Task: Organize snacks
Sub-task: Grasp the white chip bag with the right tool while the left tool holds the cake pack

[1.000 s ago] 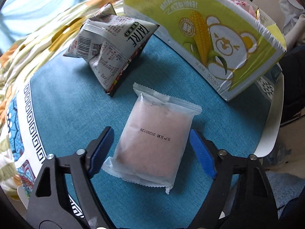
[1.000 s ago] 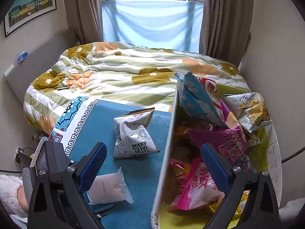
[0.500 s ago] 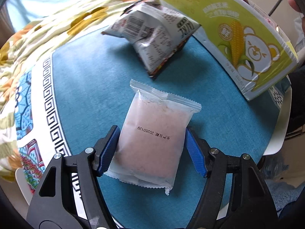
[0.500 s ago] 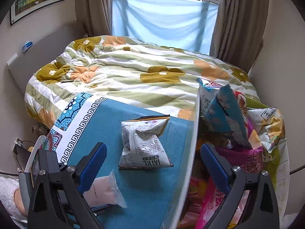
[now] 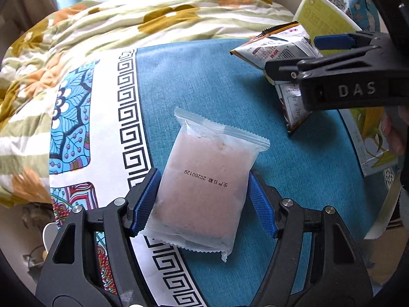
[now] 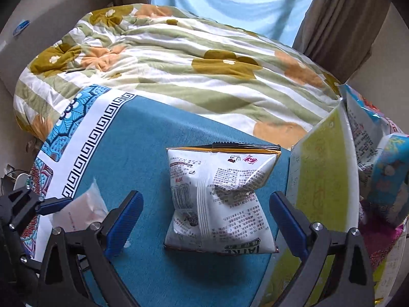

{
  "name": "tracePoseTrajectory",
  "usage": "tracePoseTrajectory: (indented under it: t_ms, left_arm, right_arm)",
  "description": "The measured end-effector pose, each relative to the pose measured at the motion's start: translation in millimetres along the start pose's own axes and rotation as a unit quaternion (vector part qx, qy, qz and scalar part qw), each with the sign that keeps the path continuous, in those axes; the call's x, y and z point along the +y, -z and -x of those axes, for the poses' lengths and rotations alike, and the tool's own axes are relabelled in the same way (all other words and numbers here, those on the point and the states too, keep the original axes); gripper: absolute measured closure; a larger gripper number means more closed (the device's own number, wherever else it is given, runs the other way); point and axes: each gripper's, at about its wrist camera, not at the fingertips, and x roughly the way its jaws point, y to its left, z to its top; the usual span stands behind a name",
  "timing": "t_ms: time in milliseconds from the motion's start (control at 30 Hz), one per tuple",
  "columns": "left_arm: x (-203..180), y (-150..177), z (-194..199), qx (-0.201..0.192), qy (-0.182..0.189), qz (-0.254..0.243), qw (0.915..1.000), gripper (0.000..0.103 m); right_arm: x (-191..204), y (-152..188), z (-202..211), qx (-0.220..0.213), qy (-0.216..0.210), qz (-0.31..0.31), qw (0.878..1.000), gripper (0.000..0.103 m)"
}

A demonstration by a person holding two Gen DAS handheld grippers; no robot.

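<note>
The left gripper (image 5: 203, 204) had its pads pressed on the pink packet (image 5: 207, 186); squeezing gently would have avoided crushing it. The right gripper (image 6: 207, 226) gaped wide around the white bag (image 6: 217, 199), the box (image 6: 324, 179) at three o'clock.

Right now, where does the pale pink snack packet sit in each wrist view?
Left wrist: pale pink packet at lower centre, between the left gripper pads.
Right wrist: same packet at lower left, partly hidden by gripper fingers.
Shared landmark: the white crumpled snack bag on the blue cloth.
</note>
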Motion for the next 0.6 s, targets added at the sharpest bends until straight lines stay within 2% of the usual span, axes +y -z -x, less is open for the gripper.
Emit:
tracePoseTrajectory:
  t_ms: [167, 233, 300, 367, 600]
  left_arm:
    - [4.9, -6.0, -2.2, 0.0, -0.001, 0.02, 0.9998, 0.037]
    - [5.4, -7.3, -2.2, 0.0, -0.001, 0.026, 0.9997, 0.037]
    - [5.8, -8.6, -2.8, 0.001, -0.001, 0.03, 0.9995, 0.037]
    - [6.2, -10.5, -3.2, 0.002, -0.002, 0.035, 0.9994, 0.037]
    - [1.2, -9.3, -2.9, 0.009, -0.007, 0.036, 0.9993, 0.037]
  right_arm:
    - [-6.2, -1.3, -25.8, 0.019, 0.006, -0.005, 1.0, 0.006]
    - [-10.1, 0.2, -32.4, 0.028, -0.003, -0.013, 0.999, 0.01]
    - [-11.6, 3.3, -38.4, 0.043, -0.019, -0.021, 0.999, 0.022]
    - [-12.3, 7.2, -39.1, 0.051, -0.038, -0.032, 0.997, 0.027]
    - [-3.7, 34.3, -23.7, 0.069, -0.059, -0.046, 0.995, 0.028]
